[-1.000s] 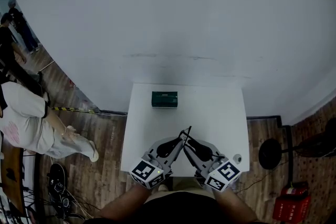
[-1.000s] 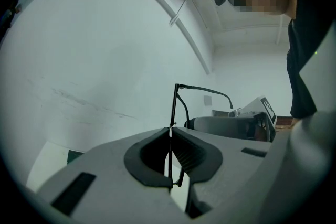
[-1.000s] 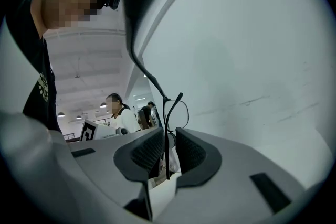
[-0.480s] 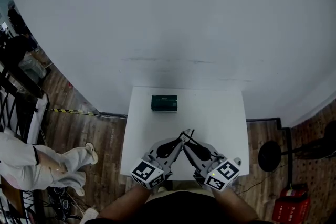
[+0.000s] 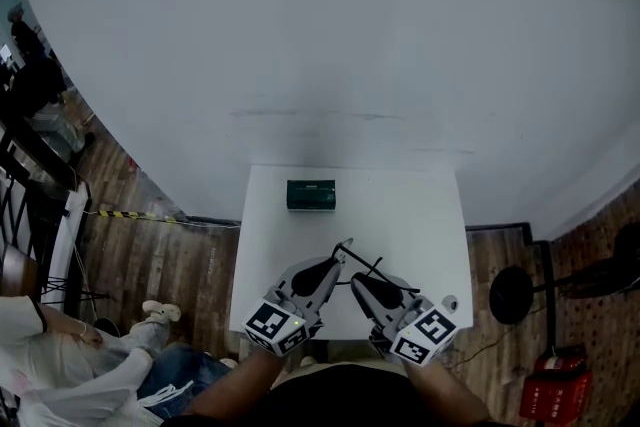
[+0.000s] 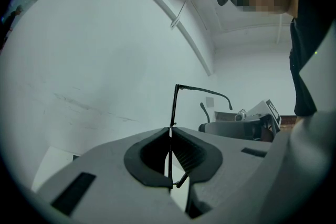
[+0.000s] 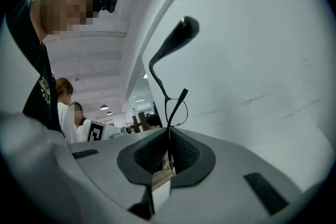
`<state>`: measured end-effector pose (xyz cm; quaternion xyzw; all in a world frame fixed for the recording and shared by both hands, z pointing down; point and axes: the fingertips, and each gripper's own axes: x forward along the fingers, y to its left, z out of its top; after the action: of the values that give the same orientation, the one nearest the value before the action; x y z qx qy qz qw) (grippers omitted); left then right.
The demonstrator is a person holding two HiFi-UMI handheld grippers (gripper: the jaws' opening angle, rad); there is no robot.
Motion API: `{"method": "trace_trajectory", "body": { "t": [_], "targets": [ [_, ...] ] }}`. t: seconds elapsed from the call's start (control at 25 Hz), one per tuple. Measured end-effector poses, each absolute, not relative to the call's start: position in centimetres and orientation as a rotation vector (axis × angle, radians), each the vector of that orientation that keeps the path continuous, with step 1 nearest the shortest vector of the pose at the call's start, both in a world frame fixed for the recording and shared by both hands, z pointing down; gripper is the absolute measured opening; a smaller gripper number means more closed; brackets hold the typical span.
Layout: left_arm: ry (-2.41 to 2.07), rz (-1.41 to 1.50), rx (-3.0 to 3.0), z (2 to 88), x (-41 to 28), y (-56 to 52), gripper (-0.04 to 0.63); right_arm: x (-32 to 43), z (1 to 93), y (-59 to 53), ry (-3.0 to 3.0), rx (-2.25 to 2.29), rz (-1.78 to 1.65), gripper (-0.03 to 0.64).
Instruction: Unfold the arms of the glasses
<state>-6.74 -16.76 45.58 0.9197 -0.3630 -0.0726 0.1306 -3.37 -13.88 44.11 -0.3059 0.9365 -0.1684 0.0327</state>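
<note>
Thin black-framed glasses [image 5: 362,265] hang between my two grippers over the near part of the white table [image 5: 420,215]. My left gripper [image 5: 338,253] is shut on the glasses; in the left gripper view its pads [image 6: 181,152] pinch a thin upright piece of the frame [image 6: 173,107], and one arm [image 6: 202,90] runs off to the right. My right gripper [image 5: 356,279] is shut on the glasses too. The right gripper view shows the wire clamped at the jaw tips [image 7: 169,131], a lens rim [image 7: 177,113] just above, and a curved arm end [image 7: 167,50] rising high.
A dark green box [image 5: 311,194] lies at the table's far edge. A small round object [image 5: 449,302] sits at the table's near right corner. On the wood floor stand a black round base [image 5: 515,293] and a red crate [image 5: 550,395] at right; a person [image 5: 60,365] crouches at left.
The left gripper has drawn slightly left, away from the right one, and the glasses now spread between them with an arm swung out. People on the floor at left have moved.
</note>
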Motion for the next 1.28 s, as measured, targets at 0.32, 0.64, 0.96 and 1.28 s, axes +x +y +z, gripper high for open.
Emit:
{"method": "trace_trajectory", "body": {
  "t": [0.32,0.64,0.96,1.28],
  "targets": [
    [-1.036,-0.234,2.657,45.5,-7.5,-14.6,0.020,-3.4,44.5,-10.9,2.860,-0.984,-0.518,0.014],
    [-1.036,-0.238,2.627,45.2,-8.0,-13.9,0.020,-3.1,44.8,-9.1,2.851,-0.999,-0.533,0.015],
    [-1.040,-0.255,2.643,44.3,-8.8,-12.7,0.020,-3.1,45.6,-6.9,2.846,-1.022,-0.547,0.015],
    [-1.055,-0.274,2.655,43.3,-9.2,-12.0,0.020,-3.2,47.0,-5.4,2.843,-1.024,-0.592,0.017]
  ]
}}
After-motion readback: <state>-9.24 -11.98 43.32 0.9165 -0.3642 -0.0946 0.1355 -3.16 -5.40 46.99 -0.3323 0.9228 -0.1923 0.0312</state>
